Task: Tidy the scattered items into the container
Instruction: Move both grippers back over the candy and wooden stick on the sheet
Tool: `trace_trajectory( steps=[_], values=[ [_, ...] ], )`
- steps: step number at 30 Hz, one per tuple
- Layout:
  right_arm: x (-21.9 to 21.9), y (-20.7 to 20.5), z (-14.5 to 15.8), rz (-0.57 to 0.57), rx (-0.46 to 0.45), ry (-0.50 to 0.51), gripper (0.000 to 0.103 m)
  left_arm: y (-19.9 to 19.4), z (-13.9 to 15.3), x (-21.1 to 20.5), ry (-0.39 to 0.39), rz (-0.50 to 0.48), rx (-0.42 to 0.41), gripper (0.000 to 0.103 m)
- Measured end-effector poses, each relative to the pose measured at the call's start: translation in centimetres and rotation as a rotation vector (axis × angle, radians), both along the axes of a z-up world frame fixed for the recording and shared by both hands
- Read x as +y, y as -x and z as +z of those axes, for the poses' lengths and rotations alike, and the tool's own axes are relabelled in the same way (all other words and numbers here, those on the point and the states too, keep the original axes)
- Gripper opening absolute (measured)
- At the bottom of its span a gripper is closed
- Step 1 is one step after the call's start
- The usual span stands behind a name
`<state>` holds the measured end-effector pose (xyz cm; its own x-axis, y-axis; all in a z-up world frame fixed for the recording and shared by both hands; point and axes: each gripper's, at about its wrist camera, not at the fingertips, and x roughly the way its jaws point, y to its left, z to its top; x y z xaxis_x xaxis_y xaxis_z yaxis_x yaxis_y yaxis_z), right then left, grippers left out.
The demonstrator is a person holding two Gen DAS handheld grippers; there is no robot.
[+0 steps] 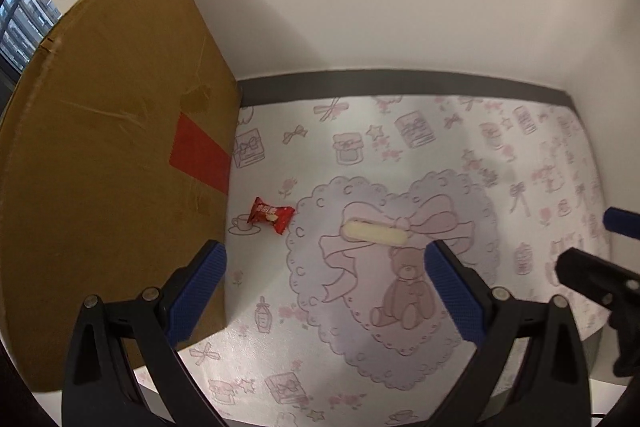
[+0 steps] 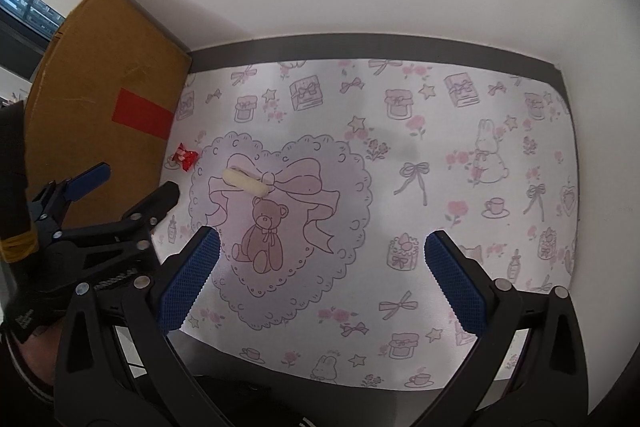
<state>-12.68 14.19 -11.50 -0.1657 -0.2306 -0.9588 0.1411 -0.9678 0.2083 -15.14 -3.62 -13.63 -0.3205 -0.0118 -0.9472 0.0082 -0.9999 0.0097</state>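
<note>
Counted on the mat:
One red candy (image 1: 272,214), one pale wrapped stick (image 1: 375,233), one cardboard box (image 1: 112,155), two grippers.

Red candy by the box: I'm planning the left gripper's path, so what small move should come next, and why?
Probably ease the left gripper forward and leftward toward the red candy. Its jaws stand open and empty, and the candy lies loose on the mat, just beside the cardboard box and nearer this gripper than the pale stick is to the box.

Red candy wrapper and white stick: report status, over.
Left claw and right claw open, empty. Red candy wrapper and white stick on the patterned mat, beside the brown cardboard box. Nothing in the way.
</note>
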Motion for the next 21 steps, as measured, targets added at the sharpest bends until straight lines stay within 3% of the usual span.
trace_trajectory(
  steps=[6, 17, 21],
  values=[
    [-1.2, 1.1, -1.8, 0.014, -0.042, -0.002, 0.103, 1.0, -2.1, -0.2, 0.029, -0.023, -0.009, 0.099],
    [-2.0, 3.5, -4.8, 0.022, -0.115, -0.016, 0.103, 3.7, -6.7, -1.6, 0.101, 0.041, -0.040, 0.099],
    [-2.0, 4.1, -5.8, 0.015, -0.137, -0.014, 0.103, 4.4, -8.4, -1.8, 0.069, 0.068, -0.070, 0.099]
  ],
)
